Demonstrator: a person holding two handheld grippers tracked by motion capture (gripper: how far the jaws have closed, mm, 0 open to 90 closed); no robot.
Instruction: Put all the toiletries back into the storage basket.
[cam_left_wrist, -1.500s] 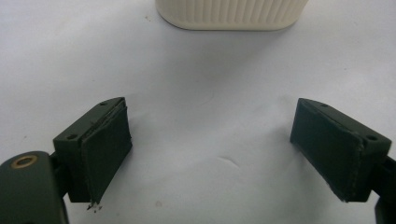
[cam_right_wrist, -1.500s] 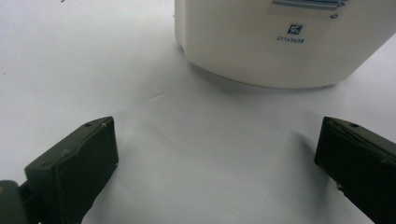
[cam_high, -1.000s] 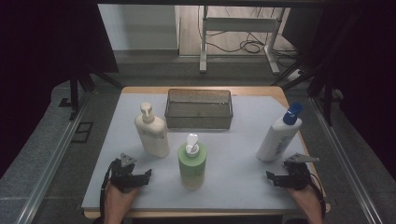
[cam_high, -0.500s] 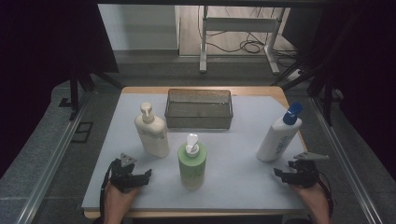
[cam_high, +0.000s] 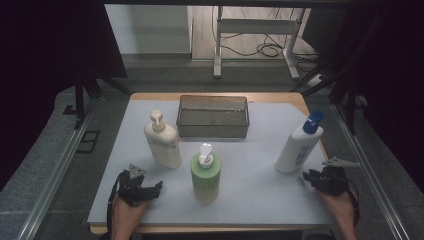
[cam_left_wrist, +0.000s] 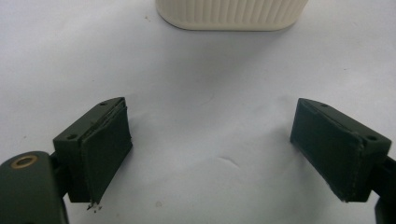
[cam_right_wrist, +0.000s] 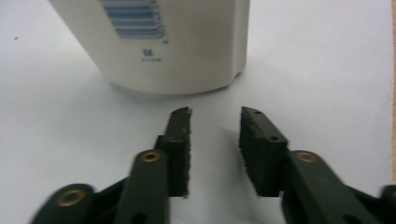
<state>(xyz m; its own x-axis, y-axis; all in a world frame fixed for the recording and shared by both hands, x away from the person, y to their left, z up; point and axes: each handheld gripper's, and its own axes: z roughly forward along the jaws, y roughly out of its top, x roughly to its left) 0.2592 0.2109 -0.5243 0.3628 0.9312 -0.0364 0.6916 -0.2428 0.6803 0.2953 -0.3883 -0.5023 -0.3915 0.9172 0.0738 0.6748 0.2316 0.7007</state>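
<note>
The blue-capped bottle (cam_high: 299, 145) leans at the mat's right edge, just ahead of the right gripper (cam_right_wrist: 215, 122), whose empty jaws have just been closing (too narrow now!). Nudge it and it topples. Left gripper (cam_left_wrist: 210, 140) gapes, empty.

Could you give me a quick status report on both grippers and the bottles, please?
Left gripper open, empty, short of cream pump bottle. Right gripper jaws just been closing, narrow gap, nothing between, near blue-capped bottle. Green bottle stands between; nothing blocking.
</note>
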